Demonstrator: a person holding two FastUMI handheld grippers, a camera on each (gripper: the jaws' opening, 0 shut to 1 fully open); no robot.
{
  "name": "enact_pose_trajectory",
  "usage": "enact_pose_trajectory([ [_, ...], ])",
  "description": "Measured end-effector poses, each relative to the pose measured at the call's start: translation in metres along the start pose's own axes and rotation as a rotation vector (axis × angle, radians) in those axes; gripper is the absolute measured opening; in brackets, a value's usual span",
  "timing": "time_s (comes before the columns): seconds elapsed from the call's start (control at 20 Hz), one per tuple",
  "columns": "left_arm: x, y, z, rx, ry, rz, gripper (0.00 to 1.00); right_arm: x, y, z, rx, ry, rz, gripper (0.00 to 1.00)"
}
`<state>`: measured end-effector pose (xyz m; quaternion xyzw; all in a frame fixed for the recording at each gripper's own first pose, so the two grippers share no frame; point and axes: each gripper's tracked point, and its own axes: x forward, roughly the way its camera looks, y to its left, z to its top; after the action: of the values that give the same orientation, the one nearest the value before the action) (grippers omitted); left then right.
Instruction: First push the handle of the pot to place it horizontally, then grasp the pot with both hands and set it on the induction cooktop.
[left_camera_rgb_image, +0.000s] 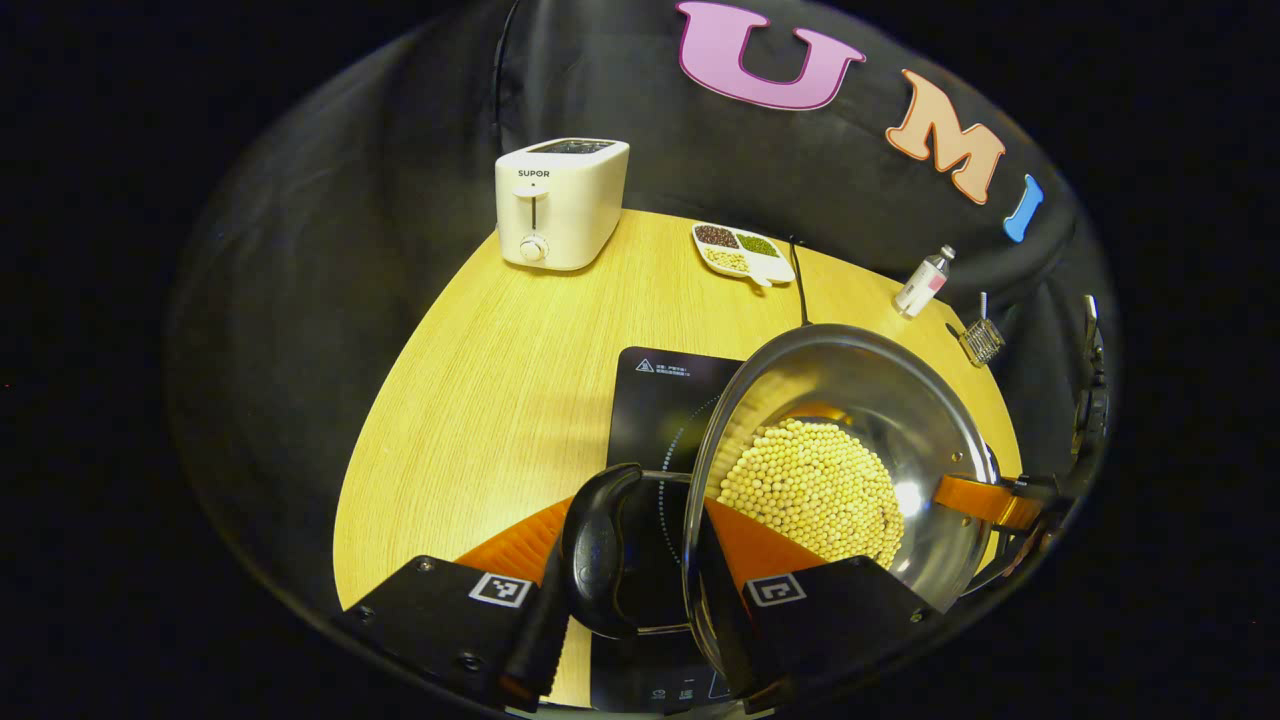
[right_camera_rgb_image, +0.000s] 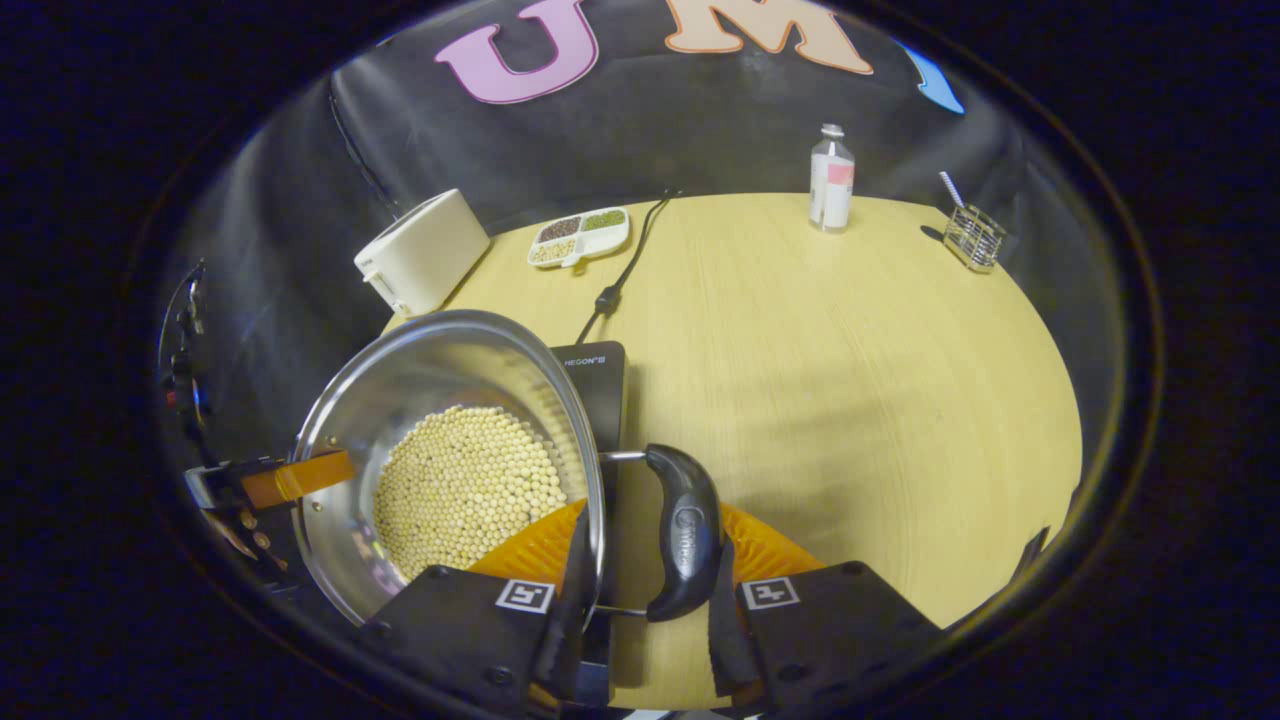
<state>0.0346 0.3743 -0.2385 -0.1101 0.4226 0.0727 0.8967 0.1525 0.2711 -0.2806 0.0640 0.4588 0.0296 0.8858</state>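
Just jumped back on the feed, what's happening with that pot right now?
Both grippers hold the steel pot of yellow beans, one at each black side handle: the left gripper on one handle, the right gripper on the other. The pot sits over the induction cooktop; whether it has touched down is unclear.

Round wooden table (right_camera_rgb_image: 860, 380). Cooktop (left_camera_rgb_image: 665, 400) near front edge, cord (right_camera_rgb_image: 625, 265) running to back edge. Along back edge: toaster (left_camera_rgb_image: 560, 203), bean tray (left_camera_rgb_image: 742, 251), bottle (right_camera_rgb_image: 831, 178), wire holder (right_camera_rgb_image: 973, 238).
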Motion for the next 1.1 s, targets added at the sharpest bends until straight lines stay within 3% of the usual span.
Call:
enact_pose_trajectory([
  [1.1,0.016,0.011,0.02,0.037,-0.017,-0.03,0.64,0.006,0.01,0.021,0.024,0.004,-0.018,0.54],
])
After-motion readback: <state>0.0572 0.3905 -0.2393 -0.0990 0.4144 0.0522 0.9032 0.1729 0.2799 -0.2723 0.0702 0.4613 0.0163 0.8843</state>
